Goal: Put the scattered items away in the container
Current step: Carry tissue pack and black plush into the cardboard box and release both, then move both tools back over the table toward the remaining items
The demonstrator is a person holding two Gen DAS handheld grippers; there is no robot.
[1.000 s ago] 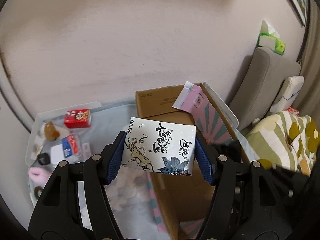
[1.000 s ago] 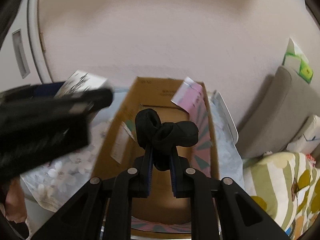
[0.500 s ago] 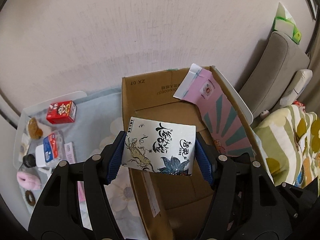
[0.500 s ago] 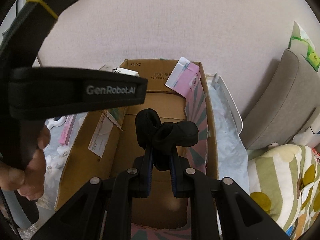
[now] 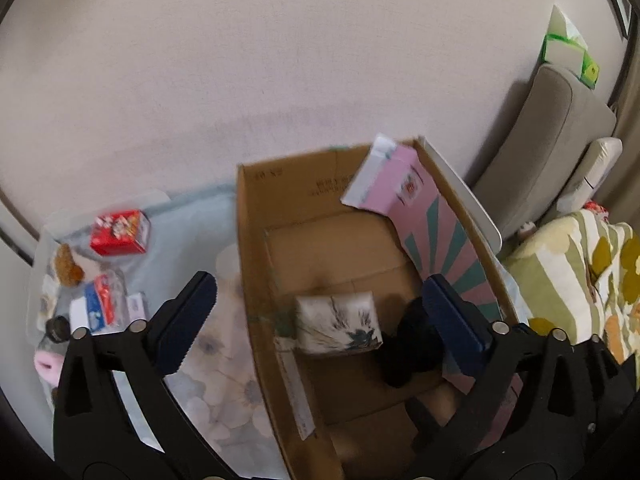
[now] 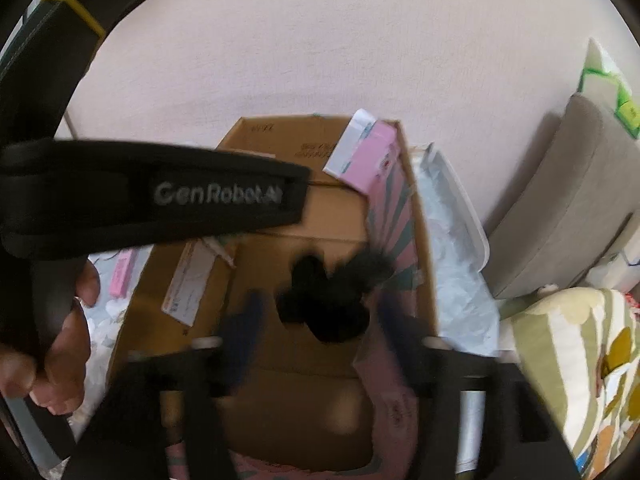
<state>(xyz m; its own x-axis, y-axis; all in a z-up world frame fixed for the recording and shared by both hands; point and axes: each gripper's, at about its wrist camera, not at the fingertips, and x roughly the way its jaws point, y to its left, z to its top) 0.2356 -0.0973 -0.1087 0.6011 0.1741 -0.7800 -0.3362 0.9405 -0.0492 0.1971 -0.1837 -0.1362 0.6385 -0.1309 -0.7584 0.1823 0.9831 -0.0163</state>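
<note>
An open cardboard box (image 5: 256,200) stands on the floral cloth; it also shows in the right wrist view (image 6: 420,248). My left gripper (image 5: 320,308) is open wide above the box. The white tissue pack with ink drawings (image 5: 338,322) lies blurred inside the box, free of the fingers. My right gripper (image 6: 320,316) is open above the box too, blurred. The black fabric bundle (image 6: 324,300) is loose inside the box, and shows in the left wrist view (image 5: 412,344) beside the tissue pack.
Scattered items lie left of the box: a red carton (image 5: 120,232), a blue-red packet (image 5: 100,300), a brown toy (image 5: 66,268), a pink item (image 5: 48,364). A pink leaflet (image 5: 392,184) leans in the box's far corner. A grey cushion (image 5: 552,152) and a striped pillow (image 5: 580,280) are on the right.
Both grippers have opened. The tissue pack has dropped from the left gripper and the black bundle from the right gripper into the box.
</note>
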